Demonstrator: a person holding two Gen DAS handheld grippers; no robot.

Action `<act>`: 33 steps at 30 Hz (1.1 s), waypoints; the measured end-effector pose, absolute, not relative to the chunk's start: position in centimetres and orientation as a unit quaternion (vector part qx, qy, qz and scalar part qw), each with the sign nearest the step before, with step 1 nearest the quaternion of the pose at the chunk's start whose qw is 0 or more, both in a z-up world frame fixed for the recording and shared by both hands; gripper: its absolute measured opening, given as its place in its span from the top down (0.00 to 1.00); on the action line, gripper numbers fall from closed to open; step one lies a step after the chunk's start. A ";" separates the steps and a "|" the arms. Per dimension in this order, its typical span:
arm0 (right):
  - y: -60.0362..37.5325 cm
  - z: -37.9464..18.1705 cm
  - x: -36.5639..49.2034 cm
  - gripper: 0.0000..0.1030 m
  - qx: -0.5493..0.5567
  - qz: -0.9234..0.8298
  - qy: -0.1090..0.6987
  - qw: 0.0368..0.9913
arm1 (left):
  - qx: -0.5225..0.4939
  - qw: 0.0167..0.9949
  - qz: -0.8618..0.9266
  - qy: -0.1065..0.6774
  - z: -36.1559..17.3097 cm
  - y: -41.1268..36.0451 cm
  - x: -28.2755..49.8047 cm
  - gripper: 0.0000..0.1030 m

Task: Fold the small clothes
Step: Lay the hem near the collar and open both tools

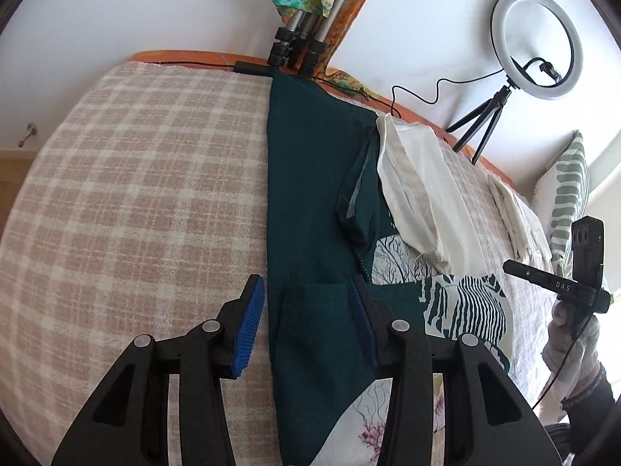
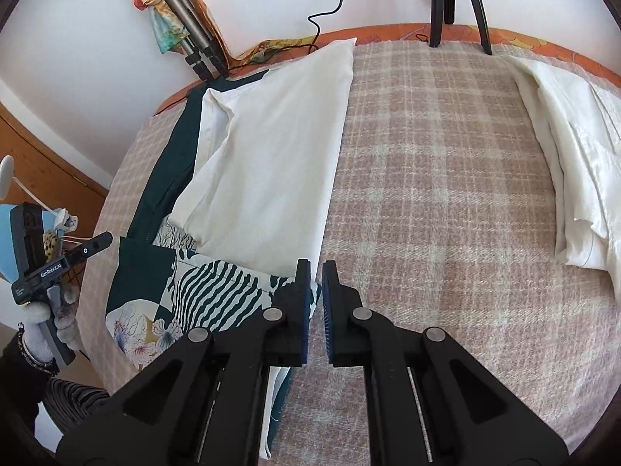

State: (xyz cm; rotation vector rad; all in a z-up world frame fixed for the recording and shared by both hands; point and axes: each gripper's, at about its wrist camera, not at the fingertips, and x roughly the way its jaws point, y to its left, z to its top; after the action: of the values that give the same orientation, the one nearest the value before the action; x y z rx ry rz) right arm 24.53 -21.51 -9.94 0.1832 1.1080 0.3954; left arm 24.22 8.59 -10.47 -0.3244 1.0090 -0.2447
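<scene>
Here we are over a pink-and-cream checked blanket (image 1: pixel 128 202) spread across the work surface, and the garment in play is a dark green cloth with a zebra-stripe and floral printed panel (image 1: pixel 310 178), lying in a long strip down the middle of the left wrist view. The left gripper (image 1: pixel 310 310) sits right above its near end, jaws standing apart: the left blue ribbed pad (image 1: pixel 248 326) hangs over the blanket just beside the cloth's straight edge, the other pad sits over the green fabric, so that edge lies between them, and I can't see the pads pressing on it. Over to the right gripper (image 2: pixel 316 291), and its jaws are drawn nearly together, only a slim gap showing; the printed hem of the same garment reaches under the left finger, but whether any fabric is pinched between the pads I cannot tell. A folded white cloth (image 2: pixel 271 155) lies on top of the green garment's far part, and a second, rumpled white cloth (image 2: pixel 574 163) rests well apart at the right side of the blanket. At the back edge stand a ring light on a small black tripod (image 1: pixel 535 46) and a bundle of grey tripod legs (image 1: pixel 299 39).
</scene>
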 end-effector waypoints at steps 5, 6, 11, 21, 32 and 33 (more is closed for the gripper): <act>-21.5 -8.1 28.0 0.58 0.070 0.188 0.502 0.841 | -0.170 0.853 -0.129 0.475 -9.4 10.0 29.6 0.52; -21.5 -7.7 28.8 0.54 0.068 0.192 0.497 0.844 | -0.171 0.851 -0.133 0.479 -9.4 10.2 31.0 0.51; -21.1 -7.1 34.3 0.45 0.073 0.211 0.503 0.835 | -0.179 0.849 -0.135 0.478 -9.6 11.4 37.4 0.43; -20.1 -9.8 43.3 0.36 0.085 0.212 0.520 0.823 | -0.239 0.841 -0.143 0.464 -12.8 12.3 46.3 0.38; -19.2 -12.6 48.4 0.36 0.107 0.215 0.514 0.823 | -0.189 0.853 -0.152 0.462 -14.6 10.8 49.3 0.40; -19.1 -12.6 48.7 0.36 0.110 0.217 0.512 0.823 | -0.188 0.853 -0.155 0.462 -14.6 10.6 49.5 0.40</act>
State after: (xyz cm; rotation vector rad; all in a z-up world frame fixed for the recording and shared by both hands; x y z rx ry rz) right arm 48.74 -19.11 -12.62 0.2340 1.0898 0.4624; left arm 49.54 10.64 -14.64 -0.3952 0.9718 -0.3258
